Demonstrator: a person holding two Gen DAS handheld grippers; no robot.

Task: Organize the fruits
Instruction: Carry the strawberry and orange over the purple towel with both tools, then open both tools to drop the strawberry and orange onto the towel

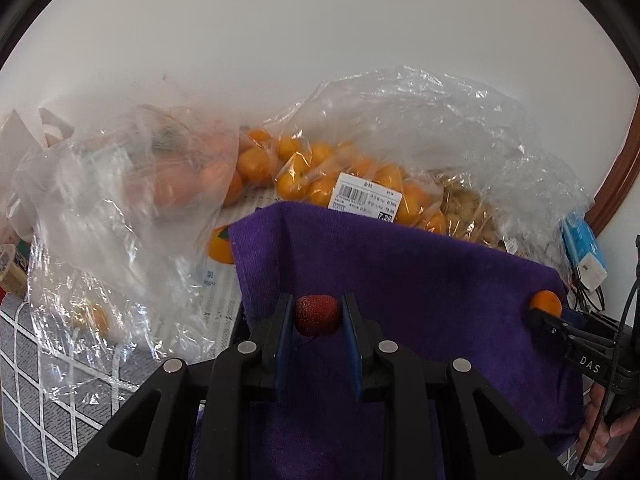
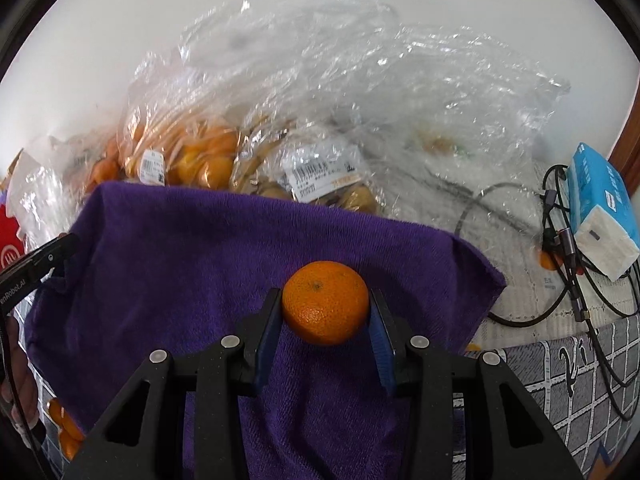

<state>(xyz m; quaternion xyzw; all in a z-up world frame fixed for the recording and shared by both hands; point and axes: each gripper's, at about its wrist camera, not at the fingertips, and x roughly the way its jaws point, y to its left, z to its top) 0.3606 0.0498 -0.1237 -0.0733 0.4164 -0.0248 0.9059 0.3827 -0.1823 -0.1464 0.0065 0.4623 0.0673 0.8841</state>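
1 strawberry (image 1: 317, 315), 1 orange (image 2: 325, 303) gripped.

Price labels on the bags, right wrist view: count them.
2. One label on the bag of oranges at left; one label on the bag right of it. Folds may hide others.

Purple towel (image 2: 224, 240) on checked cloth (image 2: 580, 364)

Left gripper (image 1: 318, 314): matte black plastic frame, blue pads lining its jaws, four round silver screws (image 1: 247, 347) across the linkage.
Right gripper (image 2: 325, 309): same black frame with triangular cut-outs, blue pads, silver screws.
Markings: white "DAS" lettering on its side.
Hand (image 1: 604, 426): bare skin, beside a thin black cable (image 1: 624, 320).
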